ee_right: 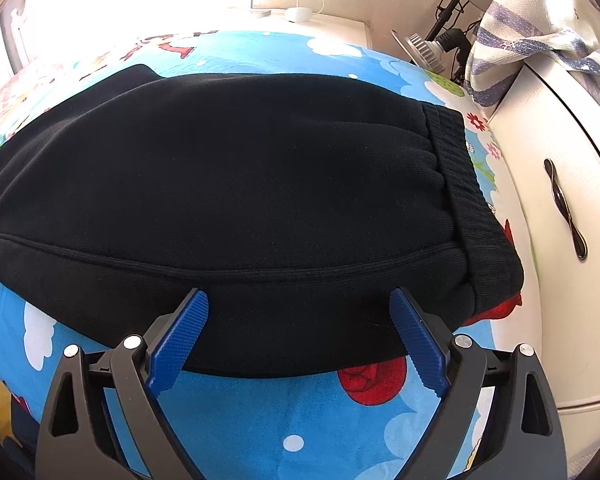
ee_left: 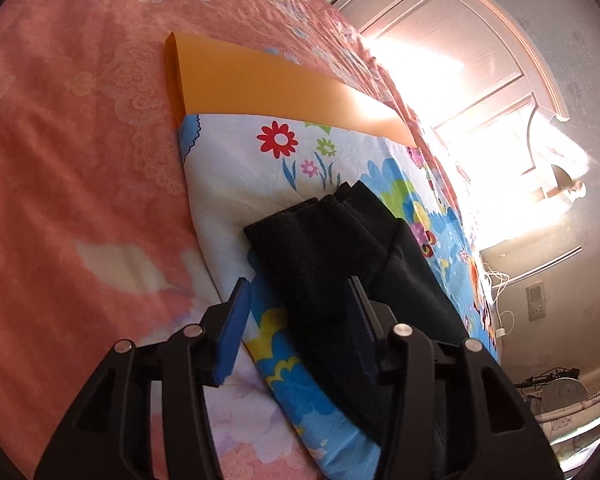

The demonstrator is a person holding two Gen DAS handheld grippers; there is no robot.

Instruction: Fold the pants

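The black pants [ee_left: 320, 240] lie folded lengthwise on a cartoon-print sheet [ee_left: 260, 168]. In the left wrist view their narrow leg end points away from me. My left gripper [ee_left: 298, 280] hangs over that end with its jaws apart; the cloth sits between the blue pads [ee_left: 236, 328] without being pinched. In the right wrist view the pants [ee_right: 260, 160] stretch across the frame, with the ribbed waistband [ee_right: 460, 184] on the right. My right gripper [ee_right: 298, 296] stands wide open at the near seam edge, both pads above the cloth and gripping nothing.
The print sheet [ee_right: 300, 420] rests on a pink floral bedspread [ee_left: 80, 160], and its orange band [ee_left: 240, 76] is at the far end. A white headboard [ee_left: 460, 40] stands in glare. A white cabinet [ee_right: 564, 280] with a dark handle and a striped cloth [ee_right: 540, 20] flank the bed.
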